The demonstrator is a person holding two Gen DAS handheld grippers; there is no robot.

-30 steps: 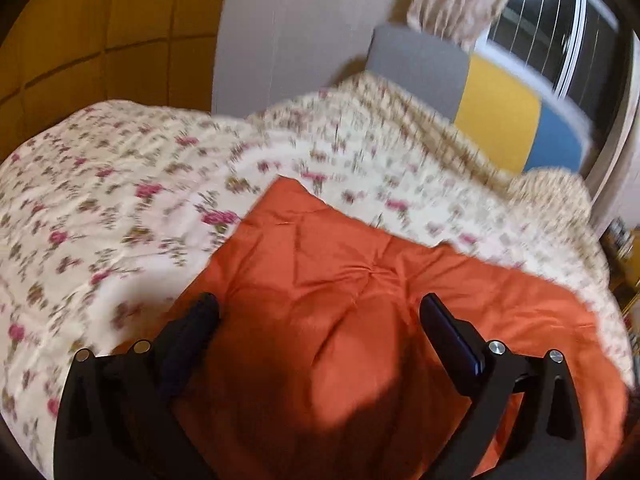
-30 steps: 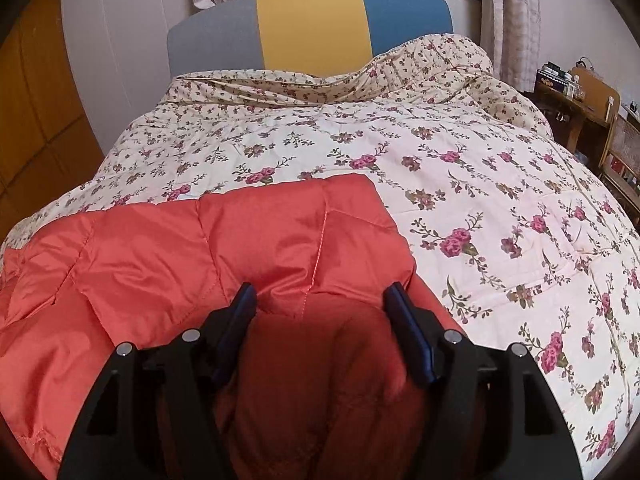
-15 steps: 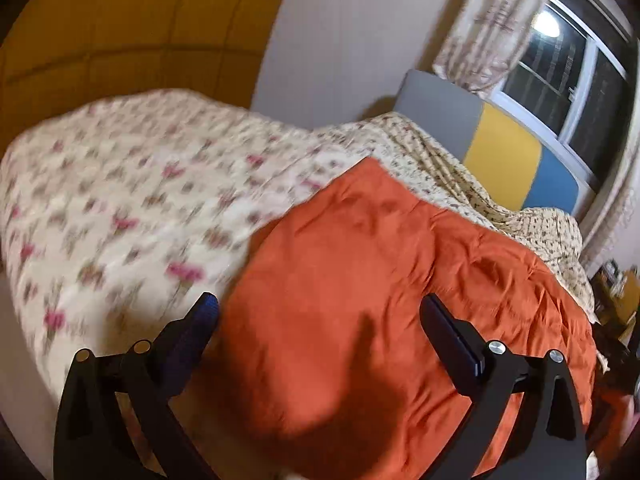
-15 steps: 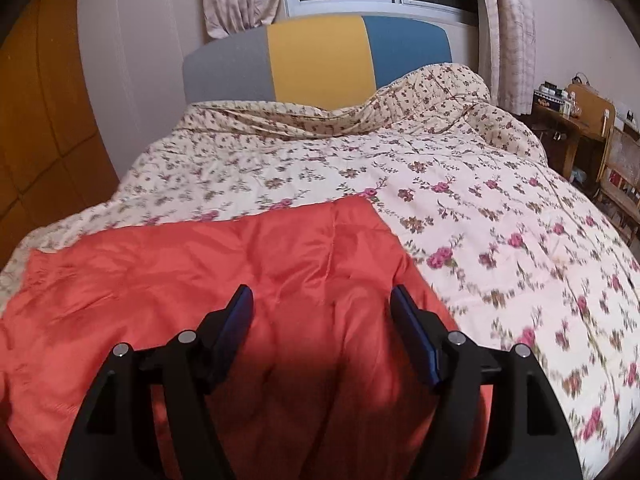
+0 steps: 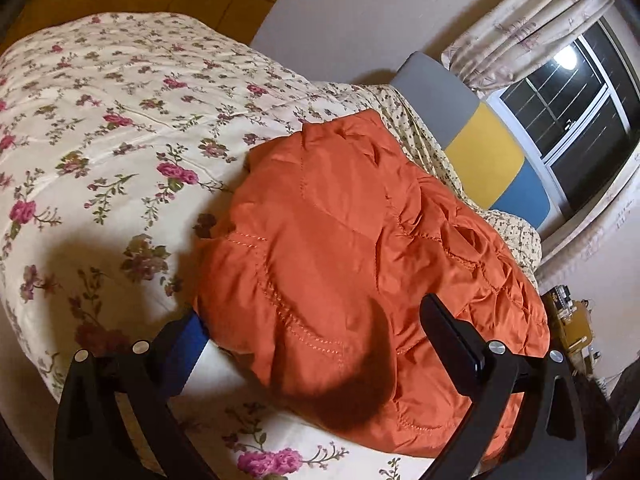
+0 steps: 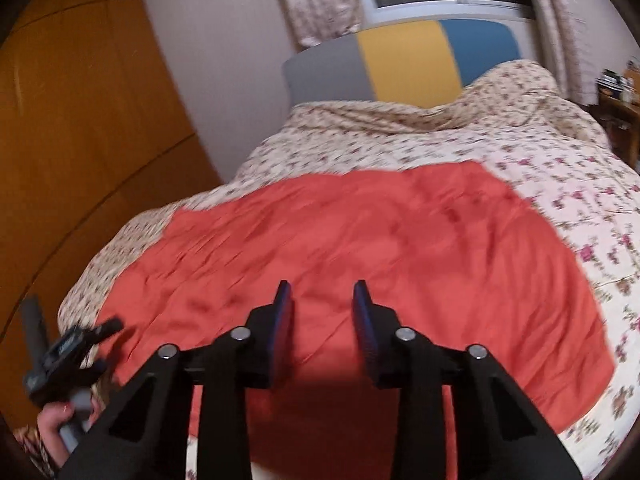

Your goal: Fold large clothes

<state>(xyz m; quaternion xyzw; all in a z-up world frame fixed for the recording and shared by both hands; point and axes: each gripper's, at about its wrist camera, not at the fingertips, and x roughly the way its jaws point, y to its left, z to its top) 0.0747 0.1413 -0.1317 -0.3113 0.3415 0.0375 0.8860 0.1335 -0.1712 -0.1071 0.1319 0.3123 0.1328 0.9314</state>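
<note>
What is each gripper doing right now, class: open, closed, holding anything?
Left gripper: open, astride the edge of the orange jacket, not gripping it.
Right gripper: jaws just narrowed, gap remains, nothing between them.

Left claw [image 5: 316, 340], left wrist view: two black arms rise from the bottom corners of the frame and the fingers stand wide apart. The left finger shows its blue pad [image 5: 188, 342]; the right finger is seen edge-on, dark. Nothing gripped between them.

Right claw [image 6: 322, 322], right wrist view: black arms enter from the bottom centre of the frame. Fingers [image 6: 282, 320] are close together with a narrow gap left, blue pads facing inward. The jaws have just been closing; nothing sits between them. Frame blurred.

The left claw also appears at the lower left of the right wrist view, blurred, with the person's hand [image 6: 60, 424] wrapped around its grey handle.
</note>
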